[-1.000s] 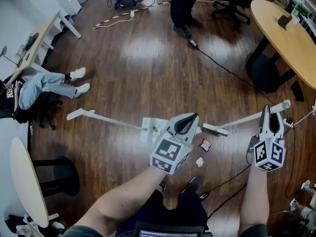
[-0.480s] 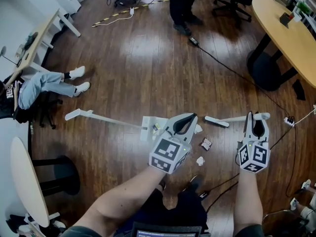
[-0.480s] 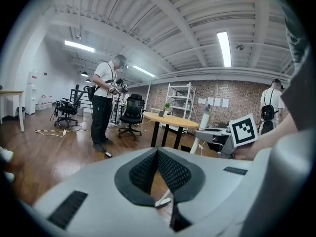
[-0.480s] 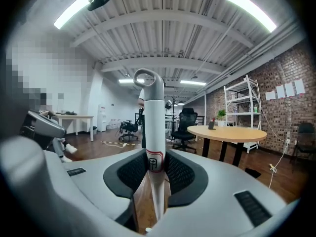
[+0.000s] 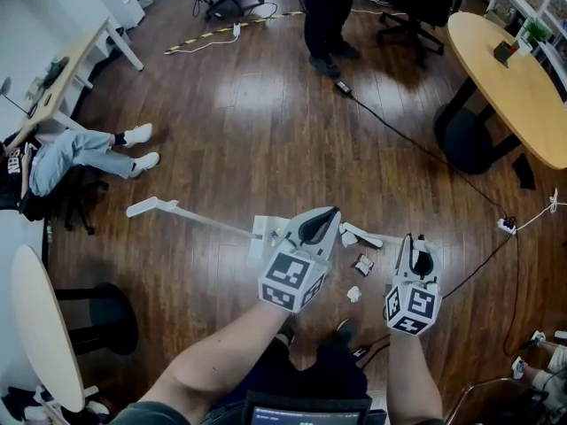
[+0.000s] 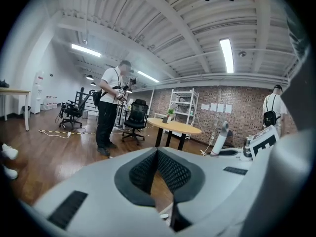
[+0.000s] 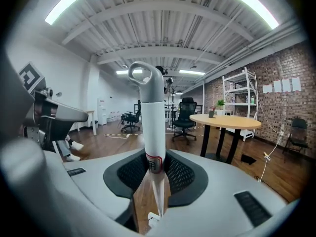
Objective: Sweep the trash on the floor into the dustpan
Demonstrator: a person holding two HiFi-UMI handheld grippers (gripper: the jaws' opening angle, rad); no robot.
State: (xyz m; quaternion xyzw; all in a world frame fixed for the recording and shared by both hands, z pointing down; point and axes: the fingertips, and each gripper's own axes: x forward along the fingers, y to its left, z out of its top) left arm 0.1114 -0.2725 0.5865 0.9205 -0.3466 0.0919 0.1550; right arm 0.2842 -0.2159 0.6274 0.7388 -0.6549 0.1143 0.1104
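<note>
A white dustpan [image 5: 264, 234] lies on the wood floor, its long handle [image 5: 177, 211] stretching left. My left gripper [image 5: 321, 223] hovers just right of the pan and is shut with nothing visible between its pads [image 6: 170, 169]. My right gripper [image 5: 417, 255] is shut on the white broom handle [image 7: 150, 132], which stands nearly upright between the pads. The broom head [image 5: 359, 235] rests on the floor beside the left gripper. A crumpled wrapper [image 5: 363, 264] and a small white scrap [image 5: 354, 294] lie between the two grippers.
A person [image 5: 326, 11] stands at the far side, with a black cable [image 5: 416, 144] running across the floor to a power strip [image 5: 505, 226]. A seated person's legs [image 5: 97, 149] are at the left. A round table [image 5: 518, 69] is at the right, office chairs at the back.
My right gripper has moved left and nearer to me with the broom, and the handle now stands steeper. The broom head has slid left toward the dustpan. The left gripper has barely moved.
</note>
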